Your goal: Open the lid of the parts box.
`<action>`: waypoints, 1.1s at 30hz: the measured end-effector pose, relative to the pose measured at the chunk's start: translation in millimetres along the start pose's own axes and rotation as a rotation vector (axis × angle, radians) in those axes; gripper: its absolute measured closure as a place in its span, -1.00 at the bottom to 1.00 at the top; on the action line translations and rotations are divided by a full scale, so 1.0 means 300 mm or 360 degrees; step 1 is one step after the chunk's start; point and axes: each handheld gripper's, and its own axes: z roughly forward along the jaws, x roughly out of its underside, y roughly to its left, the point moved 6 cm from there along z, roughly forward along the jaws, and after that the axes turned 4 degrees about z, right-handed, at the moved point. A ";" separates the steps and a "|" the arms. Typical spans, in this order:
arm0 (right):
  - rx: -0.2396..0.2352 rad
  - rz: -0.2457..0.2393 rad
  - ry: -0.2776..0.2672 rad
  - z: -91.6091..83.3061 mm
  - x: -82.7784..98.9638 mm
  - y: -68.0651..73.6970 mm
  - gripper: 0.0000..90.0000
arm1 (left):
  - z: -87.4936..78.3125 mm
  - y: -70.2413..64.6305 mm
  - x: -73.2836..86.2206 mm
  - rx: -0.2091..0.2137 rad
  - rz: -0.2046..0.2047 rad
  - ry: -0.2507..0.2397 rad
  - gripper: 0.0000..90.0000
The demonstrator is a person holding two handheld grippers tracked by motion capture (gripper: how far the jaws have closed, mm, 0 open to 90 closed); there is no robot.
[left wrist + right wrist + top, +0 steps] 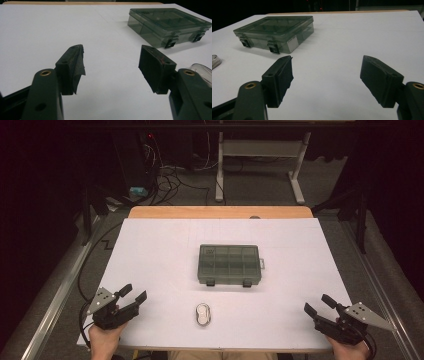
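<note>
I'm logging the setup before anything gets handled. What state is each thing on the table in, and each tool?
Compartment box: lid shut, both front latches down, flat on the table, untouched.
Small clear case: lying flat in front of the box, apart from it, untouched; whether it is shut, I cannot tell.
Left tool: open, holding nothing.
Right tool: open, holding nothing.
</note>
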 end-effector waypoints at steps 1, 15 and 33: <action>0.0000 0.0000 0.0000 0.000 0.000 0.000 -0.42 | -0.001 0.000 0.001 -0.0002 -0.0001 0.0002 -0.18; 0.0019 -0.0010 -0.0009 -0.002 0.001 -0.002 -0.37 | -0.003 0.000 0.002 -0.0009 -0.0003 0.0004 -0.21; 0.0041 0.0005 -0.0010 0.005 -0.001 -0.009 -0.39 | 0.003 0.002 -0.004 -0.0024 -0.0015 0.0019 -0.26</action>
